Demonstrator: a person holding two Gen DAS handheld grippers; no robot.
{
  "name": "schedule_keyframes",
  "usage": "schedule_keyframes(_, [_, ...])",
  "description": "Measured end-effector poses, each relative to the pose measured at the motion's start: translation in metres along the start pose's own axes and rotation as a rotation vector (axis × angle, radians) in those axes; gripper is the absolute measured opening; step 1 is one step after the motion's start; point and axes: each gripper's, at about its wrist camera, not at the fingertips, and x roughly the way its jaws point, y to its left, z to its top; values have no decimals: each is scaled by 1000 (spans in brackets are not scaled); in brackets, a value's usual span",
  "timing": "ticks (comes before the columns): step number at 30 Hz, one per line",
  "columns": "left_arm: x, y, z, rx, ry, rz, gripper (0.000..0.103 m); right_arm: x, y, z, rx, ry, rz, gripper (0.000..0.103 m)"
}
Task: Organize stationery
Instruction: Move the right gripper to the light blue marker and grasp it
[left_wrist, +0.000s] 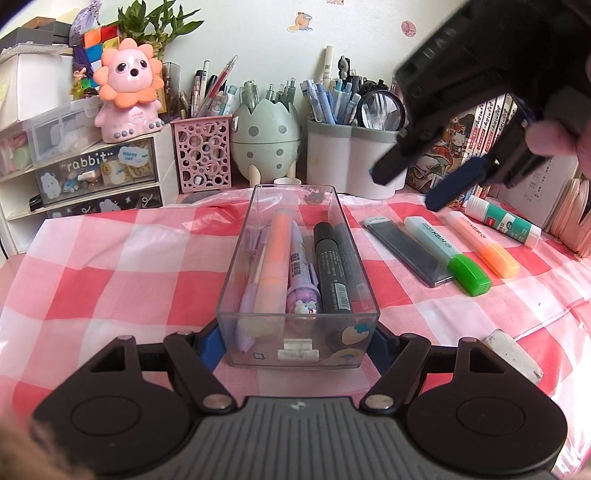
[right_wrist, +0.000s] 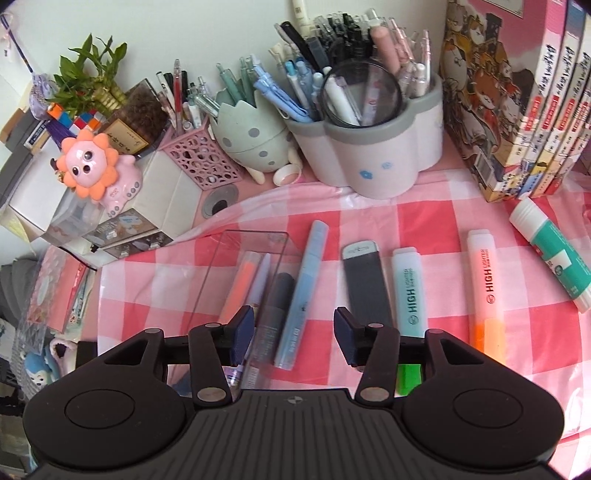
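Left tongs (left_wrist: 295, 345) pinch the clear box (left_wrist: 297, 236); right tongs (right_wrist: 293, 334), spread, probably next pick the lead case (right_wrist: 365, 282).

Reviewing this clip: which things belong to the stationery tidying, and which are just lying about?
Job: clear plastic box, grey flat lead case, green-capped mint highlighter, orange highlighter, teal-and-white glue stick, white eraser.
Lying about: pink lion figurine, green egg-shaped pen holder, white cloud-shaped pen pot, boxed books.
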Motion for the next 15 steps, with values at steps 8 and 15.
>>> schedule_keyframes(8, [0,1,0,-9,-4,0,48,2,-12,-12,-27,-21,-15,54])
schedule_keyframes(15, [-3,4,-1,-31,-17,36,48,20,-9,-25,-97,-60,-17,51])
